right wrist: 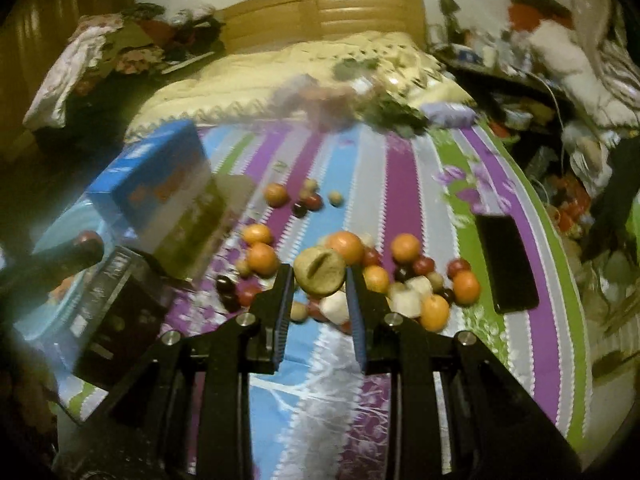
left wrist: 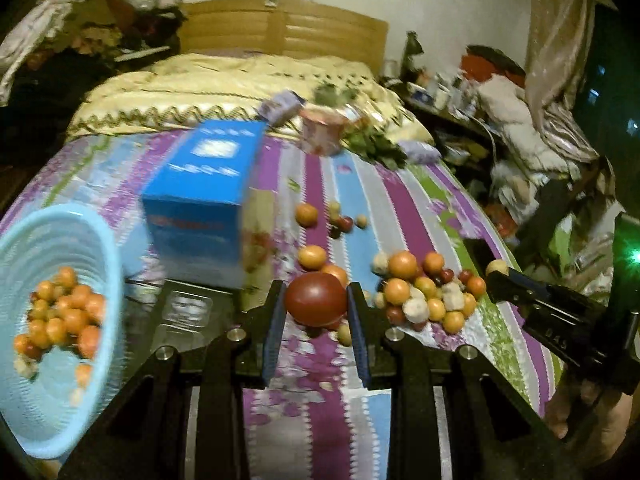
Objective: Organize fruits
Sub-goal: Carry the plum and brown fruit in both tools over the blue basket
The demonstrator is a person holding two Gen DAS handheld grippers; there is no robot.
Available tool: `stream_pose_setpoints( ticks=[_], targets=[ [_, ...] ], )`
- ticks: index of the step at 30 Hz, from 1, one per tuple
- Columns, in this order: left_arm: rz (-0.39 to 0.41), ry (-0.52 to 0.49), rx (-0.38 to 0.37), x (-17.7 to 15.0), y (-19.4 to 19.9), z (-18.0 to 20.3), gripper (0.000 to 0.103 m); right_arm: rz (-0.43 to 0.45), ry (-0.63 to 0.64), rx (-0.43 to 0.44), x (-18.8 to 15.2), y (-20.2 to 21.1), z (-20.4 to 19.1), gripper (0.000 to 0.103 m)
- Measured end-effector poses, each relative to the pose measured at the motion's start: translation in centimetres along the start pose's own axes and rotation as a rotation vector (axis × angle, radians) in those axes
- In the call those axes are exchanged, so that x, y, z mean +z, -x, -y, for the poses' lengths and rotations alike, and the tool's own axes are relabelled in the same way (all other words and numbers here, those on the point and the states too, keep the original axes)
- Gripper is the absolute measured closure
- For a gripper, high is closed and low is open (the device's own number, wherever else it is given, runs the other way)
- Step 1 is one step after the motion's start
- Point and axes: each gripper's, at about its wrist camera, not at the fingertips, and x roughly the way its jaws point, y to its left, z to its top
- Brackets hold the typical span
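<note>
My left gripper [left wrist: 316,298] is shut on a dark red round fruit [left wrist: 316,300], held above the striped bedspread. My right gripper [right wrist: 320,276] is shut on a tan, yellowish-brown fruit [right wrist: 320,272] with a crease in it. In the left wrist view that right gripper [left wrist: 494,276] shows at the right with the same tan fruit [left wrist: 497,267] at its tip. A pile of small orange, red and pale fruits [left wrist: 424,292] lies on the bed just beyond both grippers, also seen as a pile of fruits [right wrist: 408,276]. A light blue basket [left wrist: 48,320] at the left holds several orange fruits.
A blue box [left wrist: 204,196] stands on the bed behind the basket. A black phone [right wrist: 506,262] lies on the bedspread [right wrist: 400,184] right of the pile. A clear plastic tray [left wrist: 184,308] lies beside the basket. A few loose fruits [left wrist: 320,220] lie farther back. Clutter crowds the bedside at right.
</note>
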Motion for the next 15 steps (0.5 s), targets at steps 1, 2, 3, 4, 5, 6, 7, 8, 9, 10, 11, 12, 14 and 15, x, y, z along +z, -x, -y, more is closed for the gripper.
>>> stream_pose_setpoints(
  ticks=[1,2,3,4,5,6,7,8,9,10,11,12,14,15],
  targets=[
    [0.009,0.009,0.009,0.2,0.8,-0.7,0.073,0.004,0.008,0.007,0.2,0.2,-0.4,0.076],
    [0.016,0.018,0.014,0.4,1.4,-1.4,0.072,0.010,0.021,0.019,0.7,0.5,-1.3,0.076],
    [0.021,0.022,0.021,0.4,1.8,-1.8,0.072,0.017,0.034,0.027,1.1,0.7,-2.1,0.076],
    [0.030,0.032,0.032,0.6,2.5,-2.7,0.072,0.022,0.046,0.035,1.5,0.9,-2.8,0.076],
    [0.036,0.040,0.039,0.7,3.0,-3.2,0.073,0.027,0.055,0.043,1.7,1.1,-3.4,0.076],
    [0.042,0.048,0.046,0.7,3.5,-3.9,0.072,0.035,0.069,0.053,2.2,1.3,-4.3,0.076],
    [0.051,0.060,0.058,0.8,4.1,-4.8,0.072,0.042,0.081,0.060,2.5,1.5,-5.1,0.076],
    [0.057,0.068,0.068,0.9,4.5,-5.5,0.073,0.050,0.094,0.074,3.0,1.7,-6.1,0.076],
    [0.063,0.078,0.078,1.0,5.0,-6.2,0.073,0.055,0.103,0.085,3.4,1.8,-6.9,0.076],
    [0.071,0.094,0.091,1.2,5.5,-7.3,0.073,0.058,0.109,0.093,3.6,2.0,-7.4,0.076],
    [0.078,0.103,0.102,1.2,5.9,-8.0,0.073,0.064,0.123,0.104,4.1,2.1,-8.4,0.076],
    [0.087,0.119,0.117,1.3,6.5,-9.1,0.072,0.068,0.134,0.113,4.4,2.1,-9.2,0.076],
    [0.097,0.143,0.135,1.3,7.4,-10.7,0.073,0.072,0.156,0.131,4.9,2.2,-10.8,0.076],
    [0.103,0.153,0.146,1.3,7.8,-11.5,0.073,0.074,0.166,0.137,5.1,2.2,-11.4,0.076]
  ],
)
